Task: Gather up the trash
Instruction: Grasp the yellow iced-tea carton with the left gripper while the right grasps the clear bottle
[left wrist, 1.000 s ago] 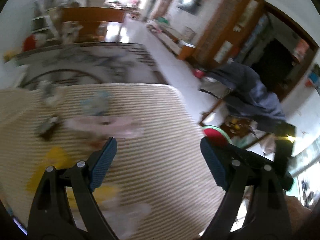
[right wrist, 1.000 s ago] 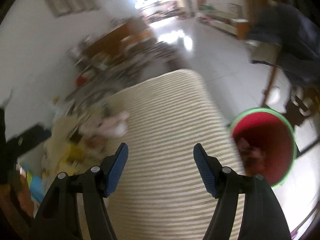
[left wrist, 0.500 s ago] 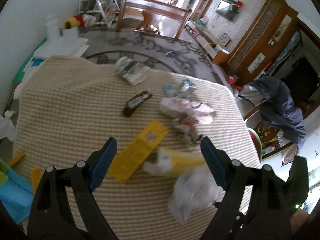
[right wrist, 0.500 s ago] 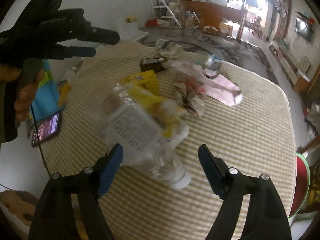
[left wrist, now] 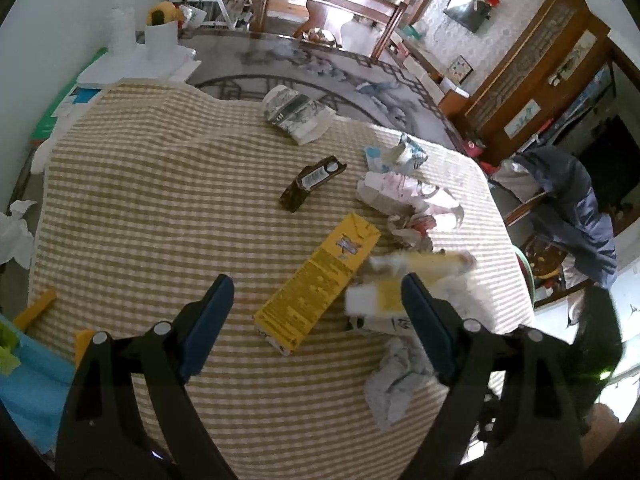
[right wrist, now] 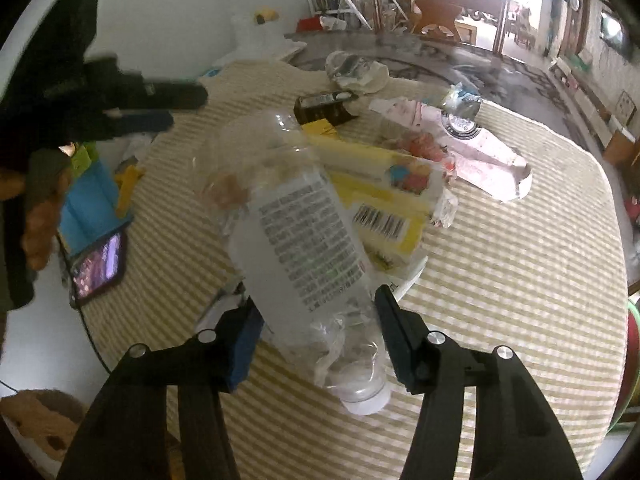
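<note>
Closing around a clear plastic bottle (right wrist: 296, 240), the right gripper (right wrist: 316, 328) is bringing its jaws in on the crumpled neck end near the white cap, with the bottle plainly between them; whether the pads are pressing yet I cannot tell. The bottle is lying tilted, its far end resting on a yellow-and-white wrapper (right wrist: 384, 208) in the litter on the striped tabletop (right wrist: 520, 280). The left gripper (left wrist: 316, 320) is hanging with its jaws wide apart and nothing between them, hovering over the near part of the tabletop, with a flat yellow carton (left wrist: 320, 284) lying just beyond its tips. More trash is lying farther off: a dark packet (left wrist: 312, 184), a pink-and-white wrapper (left wrist: 408, 196) and a crumpled grey-and-white bag (left wrist: 296, 116) at the far edge. A red bin with a green rim (right wrist: 632, 360) is just showing off the right edge of the tabletop, and I would guess the bottle is meant for it. The risk, to my eye, is in the grip point: thin crushed plastic near the cap is slippery and yielding, so the bottle may squirt out or swing down from its long far end once lifted. It may also be dragging the wrapper beneath it off the pile.
</note>
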